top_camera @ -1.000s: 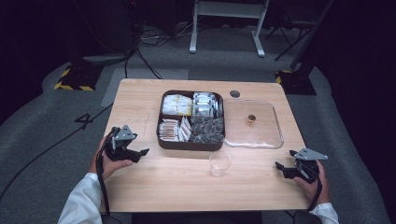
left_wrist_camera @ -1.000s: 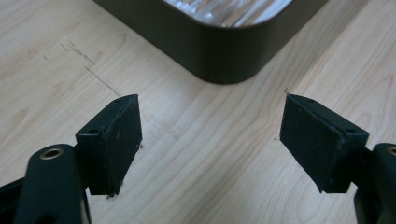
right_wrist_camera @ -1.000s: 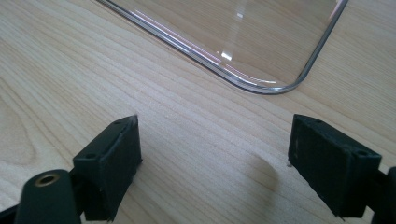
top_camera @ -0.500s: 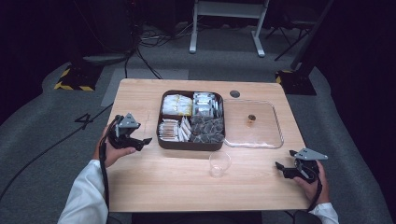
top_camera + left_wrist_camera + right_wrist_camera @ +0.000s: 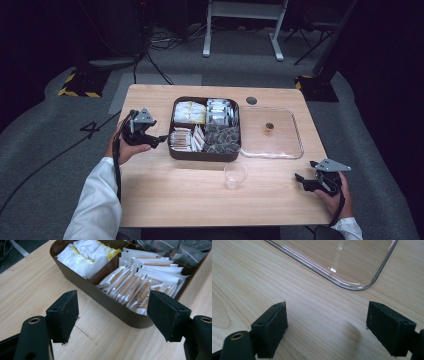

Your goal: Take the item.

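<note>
The left gripper [image 5: 159, 140], jaws spread and empty, is closing in on the brown tray [image 5: 204, 154], whose paper sachets [image 5: 140, 287] are now lying just ahead. The right gripper [image 5: 300, 180], also gaping, is staying put near the clear lid [image 5: 352, 262].

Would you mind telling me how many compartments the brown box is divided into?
4 in the brown box: yellow-white packets far left, silvery packets far right, white-tan sachets near left, dark pouches near right.
</note>
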`<state>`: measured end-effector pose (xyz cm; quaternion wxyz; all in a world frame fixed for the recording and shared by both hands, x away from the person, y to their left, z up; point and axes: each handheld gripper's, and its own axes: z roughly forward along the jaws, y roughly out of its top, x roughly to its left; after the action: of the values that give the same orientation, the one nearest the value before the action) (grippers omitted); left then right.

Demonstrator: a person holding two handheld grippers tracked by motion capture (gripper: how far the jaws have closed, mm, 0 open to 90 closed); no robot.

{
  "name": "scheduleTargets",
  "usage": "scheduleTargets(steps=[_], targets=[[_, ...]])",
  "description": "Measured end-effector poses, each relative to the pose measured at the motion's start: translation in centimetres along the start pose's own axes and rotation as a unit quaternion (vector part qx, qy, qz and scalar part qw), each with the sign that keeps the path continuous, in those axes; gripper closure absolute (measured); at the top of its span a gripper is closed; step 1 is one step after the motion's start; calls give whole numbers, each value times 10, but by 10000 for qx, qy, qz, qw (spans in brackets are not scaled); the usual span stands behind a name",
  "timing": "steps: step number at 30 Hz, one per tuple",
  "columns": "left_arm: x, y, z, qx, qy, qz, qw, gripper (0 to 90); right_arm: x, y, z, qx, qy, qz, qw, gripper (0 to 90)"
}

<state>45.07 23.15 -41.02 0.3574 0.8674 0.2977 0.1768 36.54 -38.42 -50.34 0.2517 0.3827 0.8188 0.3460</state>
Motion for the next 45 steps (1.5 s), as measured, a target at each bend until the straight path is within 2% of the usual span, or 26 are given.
scheduleTargets(steps=[8,16,26,30,33,38,42,45], targets=[[7,13,14,-36,7,-5,10000,283,0,0,0,4,7,13,10000,174],[10,29,27,5,39,54,10000,349,0,0,0,0,2,3,10000,174],[14,51,45,11,-59,51,10000,382,0,0,0,-1,-3,-4,10000,174],[17,59,54,89,-46,100,9999,385,0,0,0,-1,-10,-14,10000,174],[18,63,64,172,-128,79,9997,387,0,0,0,-1,-15,-25,10000,174],[18,65,75,285,-187,141,9993,455,0,0,0,-3,-12,-27,10000,174],[20,64,85,390,-207,88,9990,452,1,0,0,-10,-7,-29,10000,174],[24,63,92,476,-112,-10,9988,452,1,0,0,-11,-11,-33,10000,174]])
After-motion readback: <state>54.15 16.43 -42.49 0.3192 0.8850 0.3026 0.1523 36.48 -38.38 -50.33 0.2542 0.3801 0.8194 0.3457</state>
